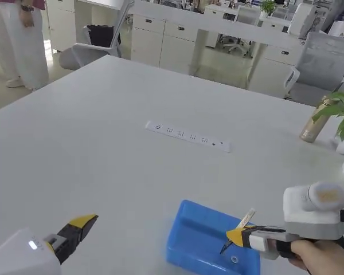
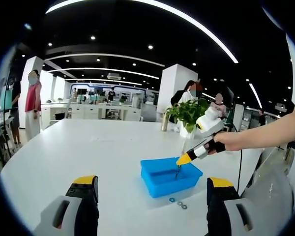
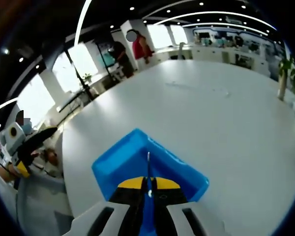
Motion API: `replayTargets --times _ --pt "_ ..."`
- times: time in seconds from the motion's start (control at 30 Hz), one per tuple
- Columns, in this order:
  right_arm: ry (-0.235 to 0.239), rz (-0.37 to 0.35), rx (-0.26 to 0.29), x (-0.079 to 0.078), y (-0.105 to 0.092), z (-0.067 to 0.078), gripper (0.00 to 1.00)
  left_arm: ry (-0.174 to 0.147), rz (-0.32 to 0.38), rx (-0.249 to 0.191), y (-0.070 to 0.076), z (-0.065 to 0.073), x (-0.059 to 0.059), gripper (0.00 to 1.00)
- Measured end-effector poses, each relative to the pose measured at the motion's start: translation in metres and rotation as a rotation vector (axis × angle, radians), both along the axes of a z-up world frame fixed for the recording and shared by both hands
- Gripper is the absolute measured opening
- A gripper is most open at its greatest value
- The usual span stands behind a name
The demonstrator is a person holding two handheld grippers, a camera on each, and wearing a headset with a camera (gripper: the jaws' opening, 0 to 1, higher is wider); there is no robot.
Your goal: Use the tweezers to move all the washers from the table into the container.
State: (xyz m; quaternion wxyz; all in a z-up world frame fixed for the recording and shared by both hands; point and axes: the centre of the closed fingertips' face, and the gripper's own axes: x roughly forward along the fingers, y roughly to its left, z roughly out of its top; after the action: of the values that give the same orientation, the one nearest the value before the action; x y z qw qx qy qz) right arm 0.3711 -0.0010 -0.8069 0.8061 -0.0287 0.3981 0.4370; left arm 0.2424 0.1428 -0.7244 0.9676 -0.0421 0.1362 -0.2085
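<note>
The left tongs (image 1: 83,222) hover wide open over the tabletop (image 1: 132,172), holding nothing. The washers (image 2: 178,203) lie just beside the blue container (image 2: 157,187), toward the near edge. They look thin, light and slippery, so they are best pinched across the rim. The right tongs (image 1: 236,236) clamp the tweezers (image 1: 247,216), whose tips are lowered into the container.

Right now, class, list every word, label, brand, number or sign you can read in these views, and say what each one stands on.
No text here can be read.
Power strip: small marks by the sockets, too blurred to read.
Container: plain blue, no label to be seen.
Bottle: too small to tell whether it bears any print.
</note>
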Motion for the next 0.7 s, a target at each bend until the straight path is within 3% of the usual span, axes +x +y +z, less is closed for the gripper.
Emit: replayTargets --times 0.23,0.7 --pt "0.016 -0.006 -0.001 -0.0023 -0.0001 -0.0053 0.03 0.007 -0.005 0.003 -0.0007 -0.0014 -0.0003 0.93" --pt "-0.046 -0.003 -0.026 -0.0031 -0.0080 -0.0004 0.03 0.008 -0.002 0.000 0.0002 -0.0013 -0.0004 0.92"
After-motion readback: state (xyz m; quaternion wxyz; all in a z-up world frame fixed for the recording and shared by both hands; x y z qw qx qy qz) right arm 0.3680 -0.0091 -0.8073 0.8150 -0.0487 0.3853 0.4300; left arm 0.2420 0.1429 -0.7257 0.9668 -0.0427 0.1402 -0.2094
